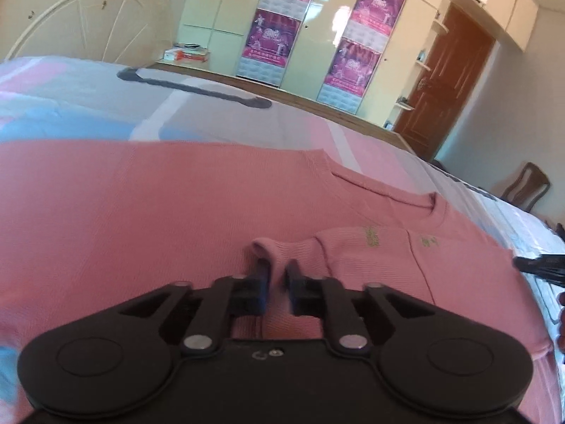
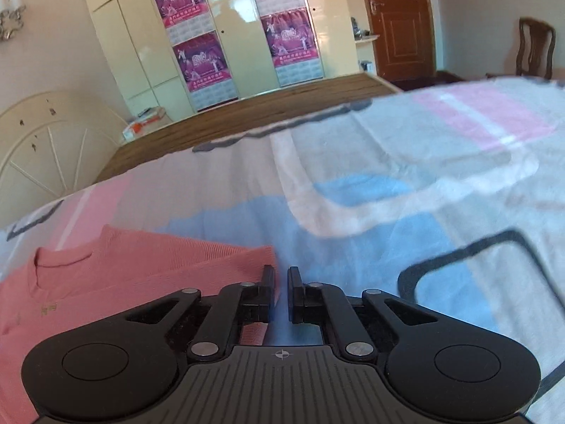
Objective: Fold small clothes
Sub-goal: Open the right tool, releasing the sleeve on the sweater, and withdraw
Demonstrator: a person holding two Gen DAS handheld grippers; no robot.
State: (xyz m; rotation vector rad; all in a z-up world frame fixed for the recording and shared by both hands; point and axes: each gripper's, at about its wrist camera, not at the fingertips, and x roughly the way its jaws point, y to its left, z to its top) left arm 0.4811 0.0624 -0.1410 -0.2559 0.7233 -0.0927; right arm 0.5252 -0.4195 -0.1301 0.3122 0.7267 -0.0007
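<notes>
Handling pink top [image 1: 176, 212]: soft, light ribbed knit, limp, lying mid-bed [image 2: 388, 183]. Left gripper [image 1: 276, 275] pinching sleeve cuff [image 1: 265, 245]. Right gripper [image 2: 280, 282] fingers narrowly apart, empty, at garment's edge. Best hold probably hems/cuffs.

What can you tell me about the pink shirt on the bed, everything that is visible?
The pink shirt is a fine-ribbed knit with a round neckline and small gold embroidery on the chest. It lies flat on the patterned bedsheet, one sleeve folded across the body. The left tool meets that sleeve's cuff, a small gap between its fingers. The right tool is at the shirt's edge, holding nothing.
</notes>
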